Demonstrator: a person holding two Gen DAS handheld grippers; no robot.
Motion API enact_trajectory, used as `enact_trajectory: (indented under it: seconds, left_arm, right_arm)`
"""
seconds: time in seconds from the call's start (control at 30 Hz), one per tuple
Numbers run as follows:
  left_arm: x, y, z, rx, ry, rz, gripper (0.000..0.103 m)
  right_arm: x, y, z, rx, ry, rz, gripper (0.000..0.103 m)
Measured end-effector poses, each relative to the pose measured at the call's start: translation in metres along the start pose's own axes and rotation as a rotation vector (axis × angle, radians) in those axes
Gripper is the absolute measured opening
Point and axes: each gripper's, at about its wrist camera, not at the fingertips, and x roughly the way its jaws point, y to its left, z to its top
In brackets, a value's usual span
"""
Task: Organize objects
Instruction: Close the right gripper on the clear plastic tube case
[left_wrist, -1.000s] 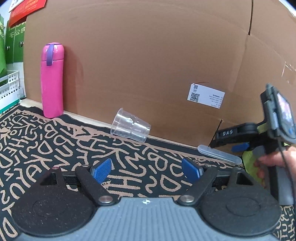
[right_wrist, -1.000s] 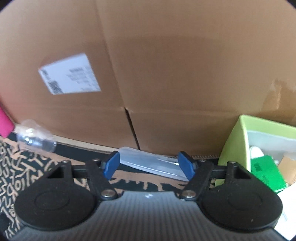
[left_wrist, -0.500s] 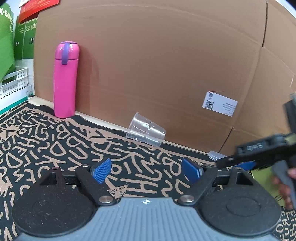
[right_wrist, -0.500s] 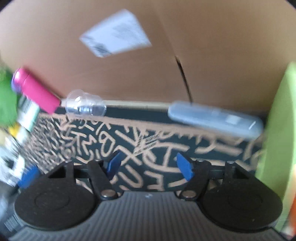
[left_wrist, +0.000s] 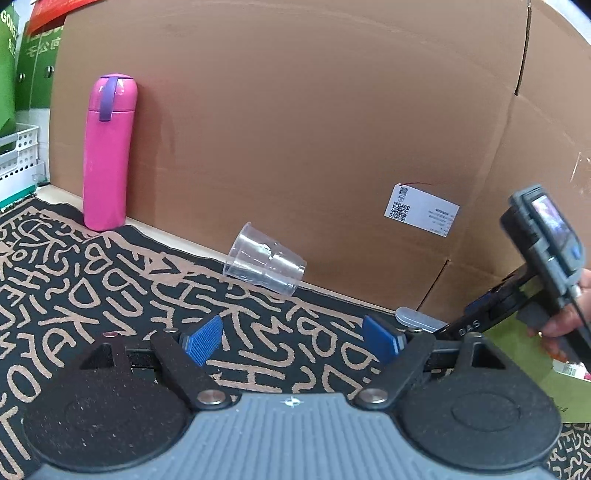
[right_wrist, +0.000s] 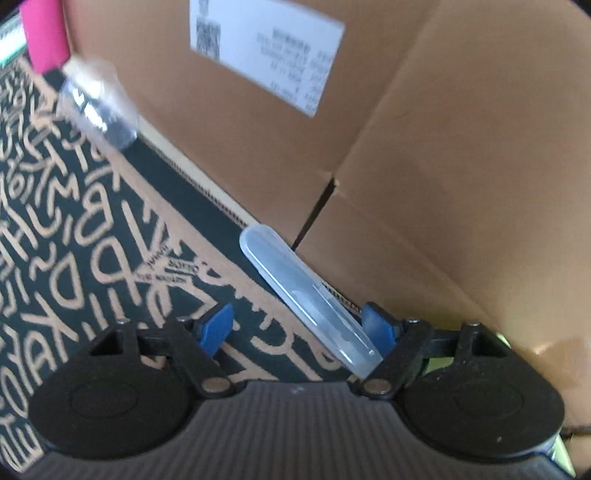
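Observation:
A clear plastic cup (left_wrist: 264, 264) lies on its side on the patterned mat (left_wrist: 92, 280), against the cardboard wall. A pink bottle (left_wrist: 107, 155) stands upright at the far left. A long translucent case (right_wrist: 306, 299) lies along the mat's back edge; its end shows in the left wrist view (left_wrist: 415, 319). My left gripper (left_wrist: 291, 341) is open and empty, low over the mat. My right gripper (right_wrist: 301, 326) is open and tilted, its fingers on either side of the case's near end, not closed on it. The cup (right_wrist: 98, 101) and bottle (right_wrist: 44, 33) show blurred at upper left.
A cardboard wall (left_wrist: 314, 129) with a white label (left_wrist: 421, 214) closes the back. A lime green box (left_wrist: 528, 365) stands at the right. White baskets (left_wrist: 18, 155) and green boxes are at the far left.
My right gripper has swung back from the mat's middle and rolled, and now sits close over the translucent case. My left gripper has drifted slightly; the cup and bottle lie unmoved.

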Motion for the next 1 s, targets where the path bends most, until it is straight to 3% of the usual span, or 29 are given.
enact_trajectory:
  seconds: [0.1, 0.23, 0.5, 0.63, 0.73, 0.83, 1.0]
  left_arm:
    - [0.001, 0.001, -0.001, -0.007, -0.001, -0.002, 0.086]
    - [0.003, 0.003, -0.004, -0.014, 0.002, -0.005, 0.086]
    - [0.002, 0.004, -0.003, -0.022, 0.0, -0.01, 0.086]
    - [0.001, 0.002, -0.003, -0.021, 0.002, -0.008, 0.086]
    - [-0.001, 0.002, -0.003, -0.022, -0.003, -0.003, 0.086]
    - [0.0, 0.005, -0.001, -0.036, -0.005, 0.001, 0.086]
    - [-0.001, 0.004, -0.001, -0.038, -0.004, 0.004, 0.086]
  right_arm:
    - [0.009, -0.002, 0.002, -0.038, 0.017, -0.023, 0.072]
    - [0.012, -0.012, 0.004, -0.013, 0.022, 0.026, 0.068]
    - [0.014, -0.041, -0.005, 0.14, 0.038, 0.141, 0.072]
    - [0.011, -0.043, -0.005, 0.159, 0.053, 0.145, 0.072]
    - [0.01, -0.049, -0.01, 0.243, 0.095, 0.247, 0.075]
    - [-0.004, -0.035, -0.019, 0.197, 0.108, 0.309, 0.076]
    - [-0.021, -0.006, -0.03, 0.128, 0.053, 0.199, 0.073]
